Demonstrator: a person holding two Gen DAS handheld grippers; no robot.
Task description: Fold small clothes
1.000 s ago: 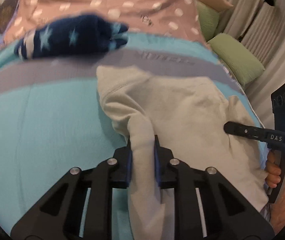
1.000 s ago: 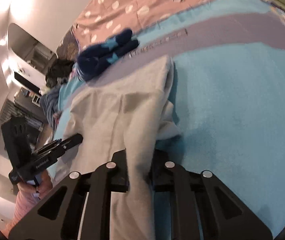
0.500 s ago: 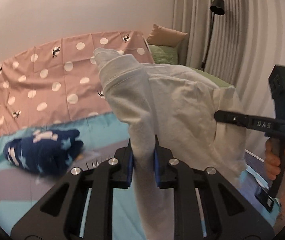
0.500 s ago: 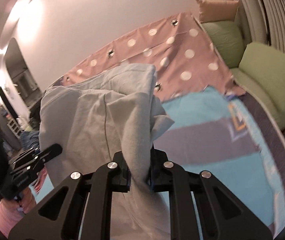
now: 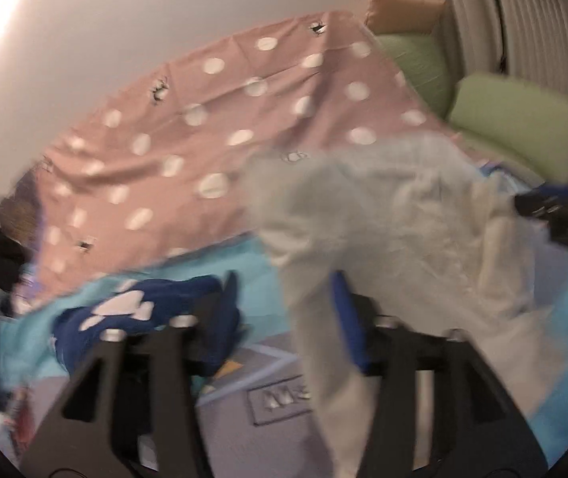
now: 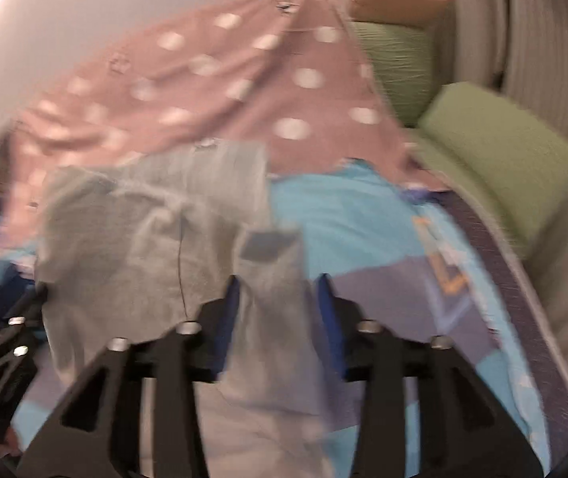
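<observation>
A pale grey garment hangs bunched and blurred over the bed. My left gripper has its jaws opening; a strip of the garment hangs between them, brushing the right finger, with the left finger clear of it. My right gripper is also opening, and the garment drapes loose between its fingers, the right finger apart from the cloth. The right gripper shows at the left wrist view's right edge. The left gripper shows low at the left of the right wrist view.
A turquoise and purple blanket covers the bed. A navy garment with white stars lies on it to the left. A pink dotted cover lies behind. Green pillows and a curtain stand at the right.
Both grippers held the garment shut and lifted it off the blanket. Now their jaws stand apart and the cloth hangs loose between them. Both views have swung and blurred.
</observation>
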